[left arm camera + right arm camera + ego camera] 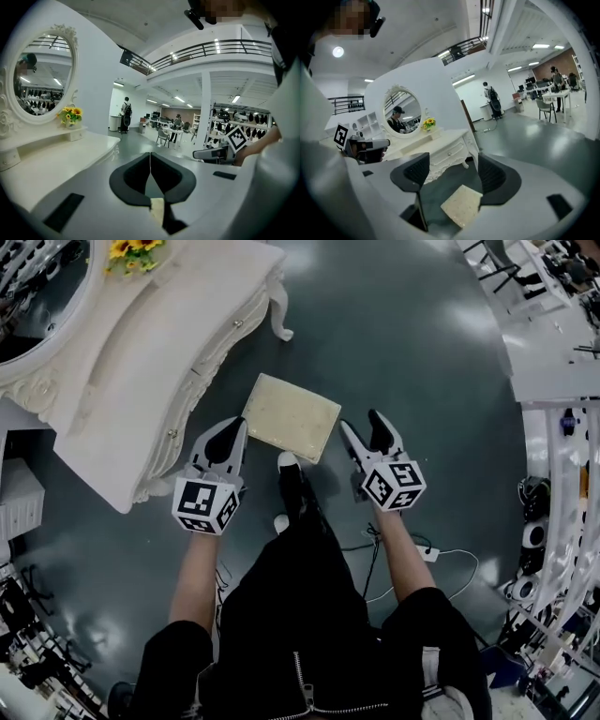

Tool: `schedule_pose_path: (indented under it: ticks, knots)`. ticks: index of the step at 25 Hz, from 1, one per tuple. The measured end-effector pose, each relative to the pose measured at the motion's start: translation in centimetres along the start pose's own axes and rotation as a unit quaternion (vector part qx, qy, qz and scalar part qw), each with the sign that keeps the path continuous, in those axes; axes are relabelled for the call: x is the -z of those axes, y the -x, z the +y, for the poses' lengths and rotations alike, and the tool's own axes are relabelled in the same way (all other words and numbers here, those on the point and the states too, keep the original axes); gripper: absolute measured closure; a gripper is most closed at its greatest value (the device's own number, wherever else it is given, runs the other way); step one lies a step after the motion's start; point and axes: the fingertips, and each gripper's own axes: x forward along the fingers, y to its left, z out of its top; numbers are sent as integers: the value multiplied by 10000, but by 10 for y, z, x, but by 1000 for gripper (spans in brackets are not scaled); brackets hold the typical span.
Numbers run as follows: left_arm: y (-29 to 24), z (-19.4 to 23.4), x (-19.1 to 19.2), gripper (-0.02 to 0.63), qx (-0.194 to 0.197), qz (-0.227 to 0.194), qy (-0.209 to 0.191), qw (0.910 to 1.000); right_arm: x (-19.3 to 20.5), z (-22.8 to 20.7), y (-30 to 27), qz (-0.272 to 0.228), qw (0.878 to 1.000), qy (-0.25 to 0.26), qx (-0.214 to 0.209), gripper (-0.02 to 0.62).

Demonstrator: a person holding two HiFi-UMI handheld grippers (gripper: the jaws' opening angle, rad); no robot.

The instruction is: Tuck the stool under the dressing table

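Head view: stool (291, 416) nr table (159, 362).

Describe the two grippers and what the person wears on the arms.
The left gripper and the right gripper both have pale grey shells with black, textured jaw pads. Each carries a white cube printed with black square markers. The person's sleeves are black and stop above the forearms.

The head view looks steeply down on the white carved dressing table (141, 381), which lies at its upper left. The left gripper view sits close beside the table, facing level past its front. The right gripper view faces the table from farther out (cream square-topped stool (461, 205) before it). All three share the table.
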Motion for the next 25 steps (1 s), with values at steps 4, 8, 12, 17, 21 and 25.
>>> schedule_pose_path:
  ticks: [4,8,12,17,21,25]
  knots:
    - [-32,-2,17,583,108,140,14,9998,52,-48,-21,445,9965,-701,69,267]
    - [-55,0,47,583,179,353,170,9991,114,-80,-30,840,9867,-1383,119,262]
    - [-75,11,78,583,221,490,277,9982,170,-100,-50,1137,9760,-1851,122,255]
    - [-94,20,109,583,280,659,300,9970,231,-118,-67,1389,9625,-2329,27,247]
    - [-113,32,147,583,299,864,359,9952,292,-138,-81,1674,9484,-2693,-15,249]
    - [-128,42,173,583,314,1017,412,9935,340,-165,-96,1731,9298,-3248,80,244]
